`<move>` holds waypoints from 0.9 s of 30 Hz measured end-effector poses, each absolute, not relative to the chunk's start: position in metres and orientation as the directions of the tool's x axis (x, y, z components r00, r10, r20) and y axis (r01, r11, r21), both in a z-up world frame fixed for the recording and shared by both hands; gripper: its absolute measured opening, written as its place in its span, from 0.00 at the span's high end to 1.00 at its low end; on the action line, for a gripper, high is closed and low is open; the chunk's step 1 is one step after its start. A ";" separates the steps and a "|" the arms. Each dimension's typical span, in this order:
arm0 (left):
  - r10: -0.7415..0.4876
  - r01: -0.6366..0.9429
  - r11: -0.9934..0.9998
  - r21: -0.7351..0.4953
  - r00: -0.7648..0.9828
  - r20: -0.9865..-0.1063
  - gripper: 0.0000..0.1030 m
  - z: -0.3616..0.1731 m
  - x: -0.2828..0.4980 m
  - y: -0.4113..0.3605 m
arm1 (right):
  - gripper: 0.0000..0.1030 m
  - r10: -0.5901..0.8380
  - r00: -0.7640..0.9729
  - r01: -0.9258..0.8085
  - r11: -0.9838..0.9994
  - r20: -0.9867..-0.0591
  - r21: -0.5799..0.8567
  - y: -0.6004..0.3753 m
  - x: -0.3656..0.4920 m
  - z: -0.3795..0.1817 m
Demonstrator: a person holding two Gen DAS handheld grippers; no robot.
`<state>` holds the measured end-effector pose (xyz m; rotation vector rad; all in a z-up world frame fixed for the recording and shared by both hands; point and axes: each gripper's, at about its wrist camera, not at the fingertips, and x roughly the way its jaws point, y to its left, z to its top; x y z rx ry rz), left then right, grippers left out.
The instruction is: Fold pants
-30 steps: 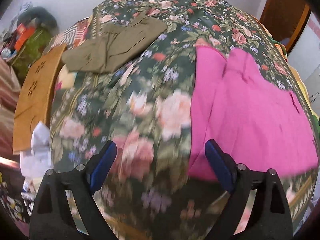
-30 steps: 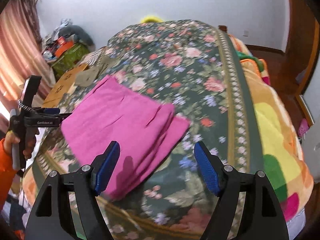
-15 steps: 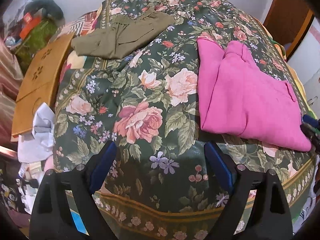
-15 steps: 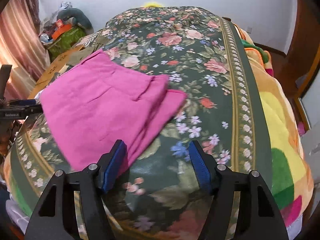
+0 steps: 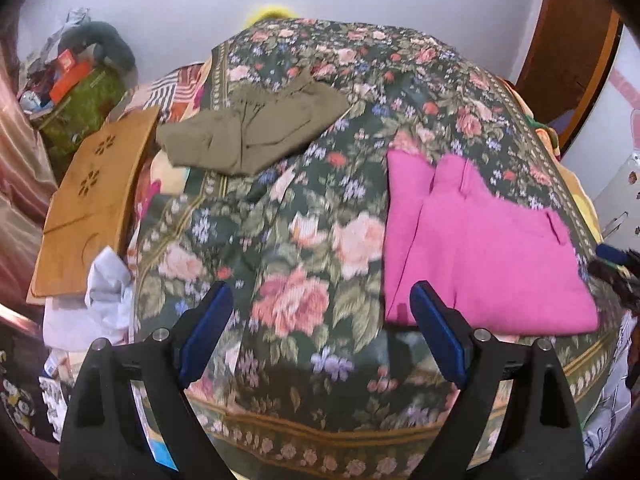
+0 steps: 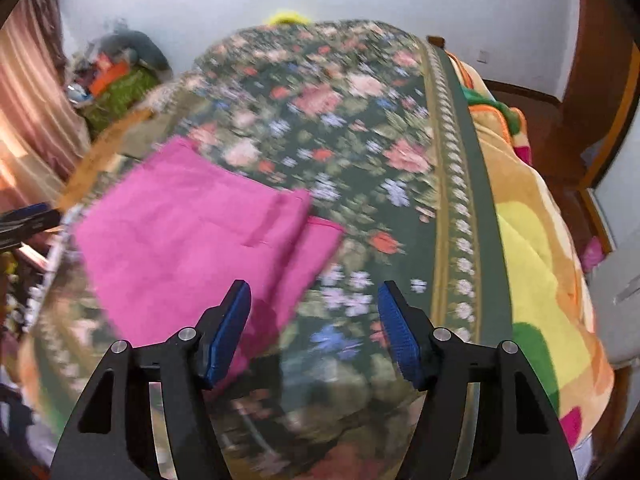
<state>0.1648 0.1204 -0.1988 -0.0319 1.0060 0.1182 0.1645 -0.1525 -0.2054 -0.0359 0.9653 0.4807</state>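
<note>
Only left view shows olive pants (image 5: 256, 136) — folded.

Right wrist view is smeared with motion blur, so the bedspread (image 6: 360, 128) flowers are mush and the pants (image 6: 188, 236) edges go soft. The clutter pile (image 6: 116, 76) by the curtain is unreadable. In the left view, the other gripper (image 5: 618, 266) is cut off at the right edge, blurry too.

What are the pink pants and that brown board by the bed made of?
The pink pants look like soft, matte woven cloth, maybe cotton: they lie limp in flat folded layers with stitched seams. The brown board looks like wood or bamboo, smooth and stiff, with flower shapes cut through it. The blur makes the exact materials hard to tell.
</note>
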 end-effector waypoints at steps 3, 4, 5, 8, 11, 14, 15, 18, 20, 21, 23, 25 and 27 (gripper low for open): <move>0.066 -0.095 0.995 0.020 0.510 -0.858 0.12 -0.206 0.180 0.116 | 0.40 0.418 0.459 -0.455 0.869 -0.784 0.197 -0.139 0.148 -0.196; 0.065 -0.092 0.996 0.022 0.499 -0.864 0.12 -0.210 0.184 0.113 | 0.40 0.436 0.449 -0.475 0.856 -0.780 0.205 -0.133 0.141 -0.195; 0.068 -0.094 0.995 0.026 0.488 -0.870 0.12 -0.214 0.186 0.110 | 0.40 0.452 0.432 -0.496 0.842 -0.781 0.213 -0.128 0.137 -0.196; 0.053 -0.092 0.996 0.012 0.457 -0.888 0.12 -0.232 0.186 0.099 | 0.40 0.479 0.383 -0.560 0.800 -0.790 0.214 -0.110 0.122 -0.209; 0.081 -0.100 0.994 0.038 0.466 -0.881 0.12 -0.237 0.182 0.094 | 0.39 0.478 0.365 -0.557 0.800 -0.799 0.224 -0.108 0.127 -0.227; 0.041 -0.096 0.995 -0.004 0.460 -0.887 0.12 -0.236 0.179 0.094 | 0.40 0.492 0.370 -0.513 0.816 -0.788 0.268 -0.123 0.141 -0.232; 0.023 -0.093 0.995 -0.022 0.456 -0.889 0.12 -0.237 0.177 0.093 | 0.40 0.472 0.385 -0.505 0.827 -0.793 0.247 -0.126 0.144 -0.232; 0.024 -0.079 0.997 -0.014 0.465 -0.885 0.12 -0.238 0.170 0.085 | 0.40 0.420 0.415 -0.503 0.845 -0.807 0.181 -0.130 0.154 -0.236; 0.031 -0.076 0.997 -0.005 0.469 -0.882 0.12 -0.235 0.168 0.083 | 0.39 0.410 0.414 -0.504 0.847 -0.813 0.171 -0.132 0.160 -0.235; 0.031 -0.081 0.997 -0.008 0.471 -0.881 0.12 -0.233 0.167 0.084 | 0.39 0.409 0.407 -0.503 0.847 -0.817 0.173 -0.133 0.162 -0.233; 0.016 -0.092 0.995 -0.032 0.480 -0.877 0.12 -0.225 0.167 0.089 | 0.39 0.412 0.400 -0.498 0.848 -0.819 0.183 -0.135 0.164 -0.227; 0.002 -0.099 0.994 -0.053 0.493 -0.870 0.12 -0.217 0.169 0.094 | 0.37 0.423 0.415 -0.489 0.851 -0.806 0.194 -0.141 0.163 -0.218; -0.011 -0.102 0.992 -0.073 0.504 -0.863 0.12 -0.210 0.174 0.098 | 0.37 0.438 0.429 -0.475 0.853 -0.790 0.216 -0.146 0.167 -0.209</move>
